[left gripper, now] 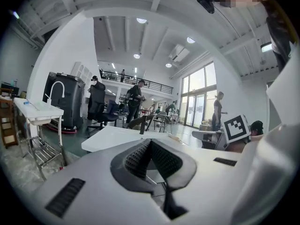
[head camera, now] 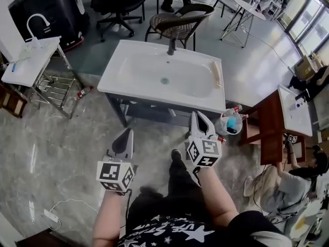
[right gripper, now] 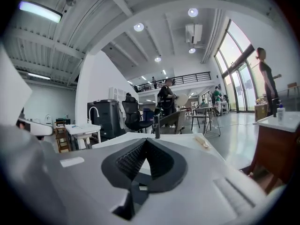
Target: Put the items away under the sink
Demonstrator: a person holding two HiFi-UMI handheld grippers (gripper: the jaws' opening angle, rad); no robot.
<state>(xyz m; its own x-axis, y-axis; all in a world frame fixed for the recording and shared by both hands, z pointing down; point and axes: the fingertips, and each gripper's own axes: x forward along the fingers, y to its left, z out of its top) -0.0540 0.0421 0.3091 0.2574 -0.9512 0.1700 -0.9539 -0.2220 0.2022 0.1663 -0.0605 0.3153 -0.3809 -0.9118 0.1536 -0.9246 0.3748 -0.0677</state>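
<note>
White sink (head camera: 121,88) at twelve o'clock; left gripper (head camera: 125,134) and right gripper (head camera: 198,116) hover before it, jaws closed and empty, probably bound for the bag (head camera: 230,123) at two o'clock.

Bright, even daylight from tall windows (left gripper: 199,95) right of left claw (left gripper: 151,142), plus ceiling lamps (left gripper: 140,20). Soft glare on glossy floor (head camera: 46,153). Heavy fisheye bending, black vignette corners, claw body blurred.
</note>
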